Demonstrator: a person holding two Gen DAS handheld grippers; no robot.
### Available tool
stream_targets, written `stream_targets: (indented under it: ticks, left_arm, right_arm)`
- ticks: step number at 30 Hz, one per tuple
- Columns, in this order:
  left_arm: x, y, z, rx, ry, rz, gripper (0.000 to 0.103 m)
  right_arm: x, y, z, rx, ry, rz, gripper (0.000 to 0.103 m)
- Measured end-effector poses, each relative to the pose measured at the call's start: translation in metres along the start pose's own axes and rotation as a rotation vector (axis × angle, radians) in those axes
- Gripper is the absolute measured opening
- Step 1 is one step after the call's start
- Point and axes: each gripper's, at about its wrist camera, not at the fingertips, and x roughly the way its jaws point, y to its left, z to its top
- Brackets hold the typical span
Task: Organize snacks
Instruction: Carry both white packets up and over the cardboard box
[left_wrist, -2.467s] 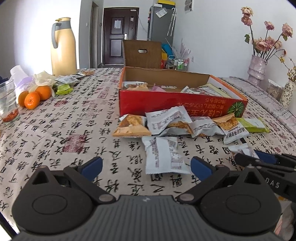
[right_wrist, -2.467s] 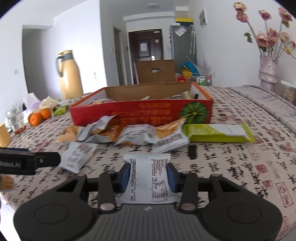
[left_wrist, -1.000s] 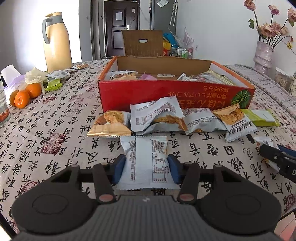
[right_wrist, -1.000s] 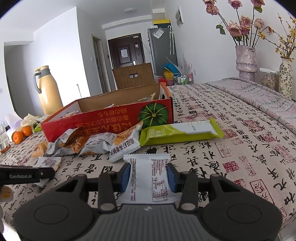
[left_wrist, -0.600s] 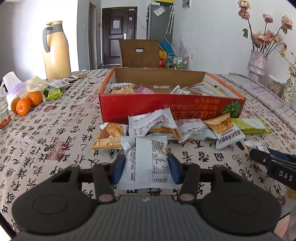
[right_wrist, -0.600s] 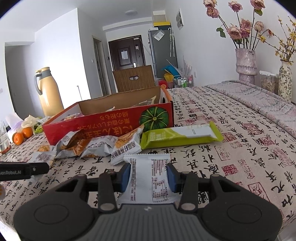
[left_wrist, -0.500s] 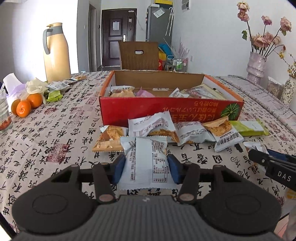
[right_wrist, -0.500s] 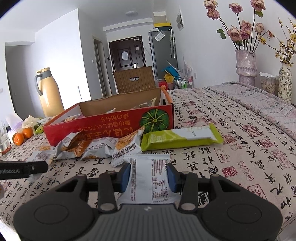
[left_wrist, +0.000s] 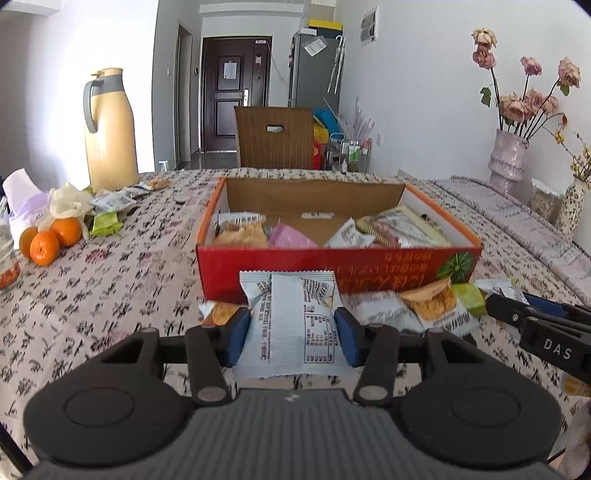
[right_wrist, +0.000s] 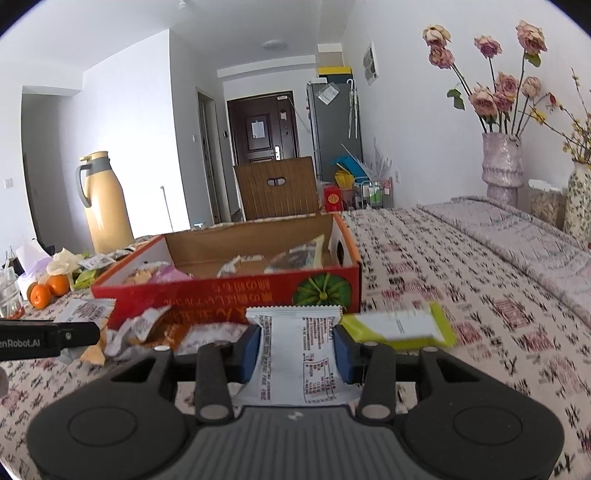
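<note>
My left gripper is shut on a white snack packet and holds it in the air just in front of the red cardboard box. My right gripper is shut on another white snack packet, lifted before the box's near right corner. The box holds several snack packets. More loose packets lie on the table along the box's front wall, with a green bar to the right. The right gripper shows in the left wrist view, the left gripper's finger in the right wrist view.
A yellow thermos jug, oranges, tissue and small packets stand at the table's left. A glass is at the far left edge. Vases with flowers stand at the right. A brown chair is behind the table.
My left gripper closed on a white packet and lifted it off the table. Both grippers rose with their packets and moved toward the box.
</note>
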Motion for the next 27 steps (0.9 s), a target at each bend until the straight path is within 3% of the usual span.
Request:
stream_targets:
  ticks: [27]
  left_arm:
    - [0.065,-0.01,0.103,0.034,-0.127,0.005,0.051]
  right_arm:
    - [0.1,0.033,0.102,-0.065,-0.099,0.061,0.041]
